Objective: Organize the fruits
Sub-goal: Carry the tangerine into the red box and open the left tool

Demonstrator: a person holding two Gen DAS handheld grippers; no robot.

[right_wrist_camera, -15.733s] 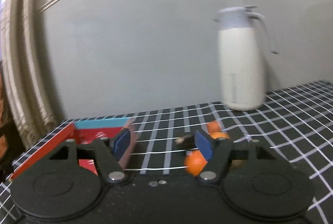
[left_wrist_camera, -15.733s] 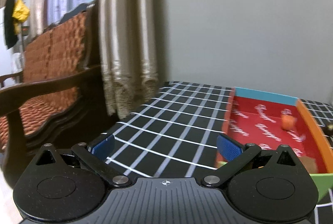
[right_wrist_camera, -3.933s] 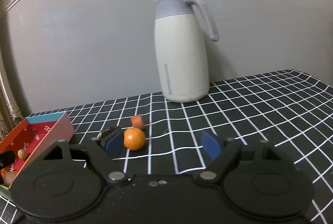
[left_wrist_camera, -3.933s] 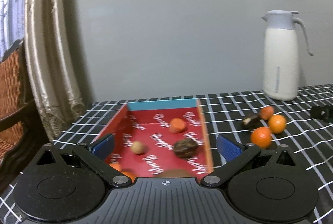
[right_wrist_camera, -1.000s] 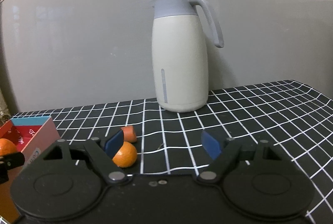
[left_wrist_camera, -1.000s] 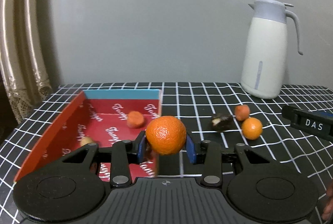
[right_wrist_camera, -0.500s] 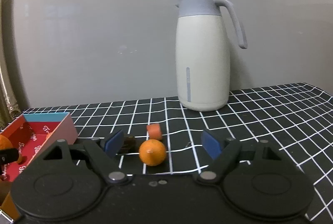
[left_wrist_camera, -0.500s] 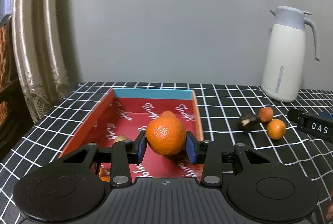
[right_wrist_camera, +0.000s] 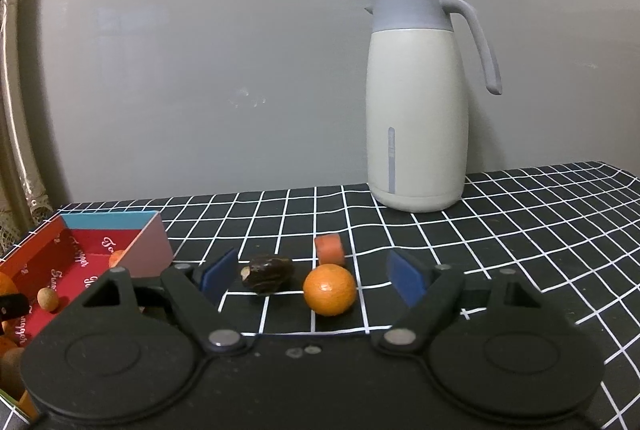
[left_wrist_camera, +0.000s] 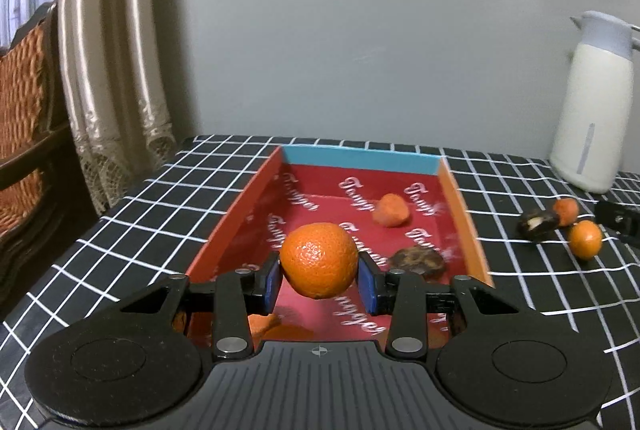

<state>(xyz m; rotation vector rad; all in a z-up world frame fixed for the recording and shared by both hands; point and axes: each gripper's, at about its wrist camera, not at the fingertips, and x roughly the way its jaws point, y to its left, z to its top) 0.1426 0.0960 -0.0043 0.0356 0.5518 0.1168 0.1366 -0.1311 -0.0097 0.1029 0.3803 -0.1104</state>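
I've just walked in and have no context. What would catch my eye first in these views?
The bright round orange mandarin, pinched between the blue pads of the left gripper above the red printed cardboard box. Next, the tall cream jug with a grey lid by the wall, and the smaller orange mandarin on the black checked tablecloth, before the open right gripper.

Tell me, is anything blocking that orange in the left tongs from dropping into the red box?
Nothing visible does. The orange, pinched in the left tongs, hangs over the open red box; the fruit pieces already inside lie farther back.
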